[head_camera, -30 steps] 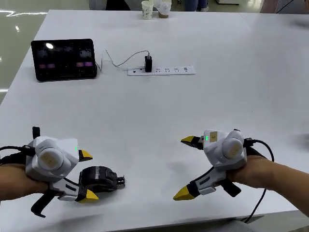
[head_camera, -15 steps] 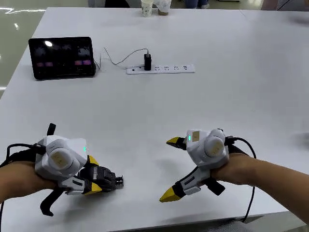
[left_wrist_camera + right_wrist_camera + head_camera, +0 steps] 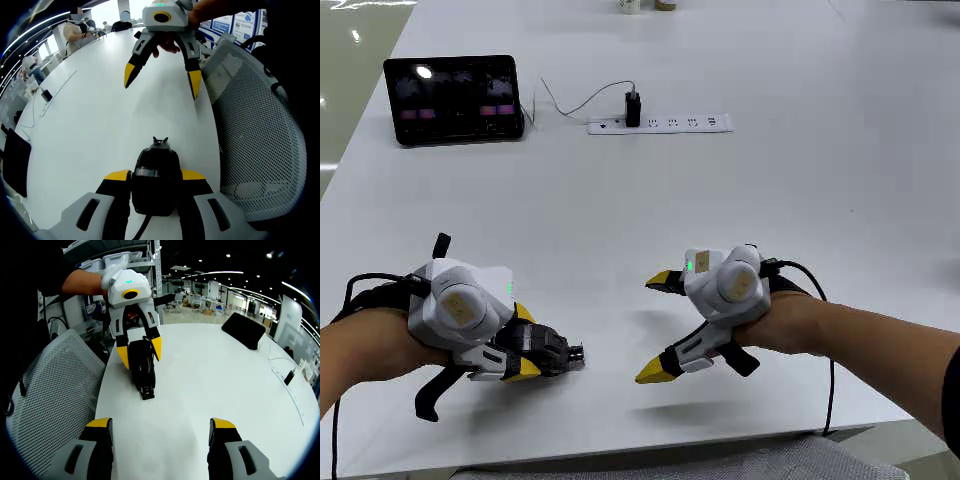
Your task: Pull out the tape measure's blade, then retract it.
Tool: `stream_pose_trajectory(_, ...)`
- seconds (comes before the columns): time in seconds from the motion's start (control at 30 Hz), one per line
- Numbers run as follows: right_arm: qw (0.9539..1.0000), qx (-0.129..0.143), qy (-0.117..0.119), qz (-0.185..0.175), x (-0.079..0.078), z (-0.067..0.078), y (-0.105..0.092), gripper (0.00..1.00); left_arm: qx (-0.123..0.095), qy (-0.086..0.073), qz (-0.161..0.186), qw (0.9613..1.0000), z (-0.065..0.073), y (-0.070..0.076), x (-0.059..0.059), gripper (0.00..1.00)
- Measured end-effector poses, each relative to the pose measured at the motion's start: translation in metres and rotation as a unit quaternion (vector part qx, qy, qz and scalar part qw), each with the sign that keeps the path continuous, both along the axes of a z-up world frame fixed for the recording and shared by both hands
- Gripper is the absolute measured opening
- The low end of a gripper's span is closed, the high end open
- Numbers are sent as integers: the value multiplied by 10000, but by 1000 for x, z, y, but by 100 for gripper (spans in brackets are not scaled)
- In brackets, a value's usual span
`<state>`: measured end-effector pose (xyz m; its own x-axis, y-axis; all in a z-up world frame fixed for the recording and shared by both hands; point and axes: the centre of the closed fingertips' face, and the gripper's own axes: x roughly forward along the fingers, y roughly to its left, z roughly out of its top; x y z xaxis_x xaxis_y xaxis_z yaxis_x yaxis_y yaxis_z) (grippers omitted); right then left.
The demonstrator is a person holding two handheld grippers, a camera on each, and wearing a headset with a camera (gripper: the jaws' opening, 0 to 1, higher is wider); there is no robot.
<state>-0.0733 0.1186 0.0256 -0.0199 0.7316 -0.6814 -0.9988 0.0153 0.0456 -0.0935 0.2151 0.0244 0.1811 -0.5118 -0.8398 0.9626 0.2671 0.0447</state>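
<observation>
- The left claw [image 3: 155,176] is clamped on the tape measure [image 3: 548,349], a yellow tip on each flat side of the black case, near the front edge of the table [image 3: 720,200].
- I cannot tell whether the case rests on the tabletop or hangs just above it.
- The blade is not out yet. Only the small hook [image 3: 160,141] shows at the mouth of the case, and it points across at the other claw.
- The right claw [image 3: 654,328] is wide apart and holds nothing. It faces the hook with bare table between them, near but not touching.
- First risk: that hook is a tiny target. If jaws this wide close a touch high or to one side, they pinch air or knock the case.
- Second risk: the hold is on smooth sides only. A pull off the line of the blade could twist the case in the grip or drag it out.
- Third risk, on the way back: let the hook go all at once and the spring will likely whip the blade in and jolt the case. Feeding it back would be safer.
- Further out, the tablet [image 3: 453,98] and the power strip [image 3: 665,123] with its plugged-in charger [image 3: 633,108] lie well apart from the work.
</observation>
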Motion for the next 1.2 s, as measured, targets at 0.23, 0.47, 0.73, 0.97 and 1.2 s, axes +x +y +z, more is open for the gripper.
stream_pose_trajectory(0.23, 9998, -84, -4, 158, -6, -10, 23, 71, 38, -52, 6, 10000, 0, -1, -1, 31)
stream_pose_trajectory(0.47, 9986, -267, -82, 449, -17, -24, 42, 58, 111, -38, 1, 9999, -1, 0, 0, 30)
stream_pose_trajectory(0.73, 9979, -304, -208, 535, -21, -28, 58, 40, 136, -102, 4, 9999, -2, 1, 0, 30)
stream_pose_trajectory(0.97, 9968, -375, -371, 593, -19, -34, 65, 21, 114, -103, 1, 9999, -2, 0, 0, 30)
stream_pose_trajectory(1.2, 9962, -457, -221, 703, -21, -37, 69, 17, 69, -121, 32, 9999, -2, 0, 0, 30)
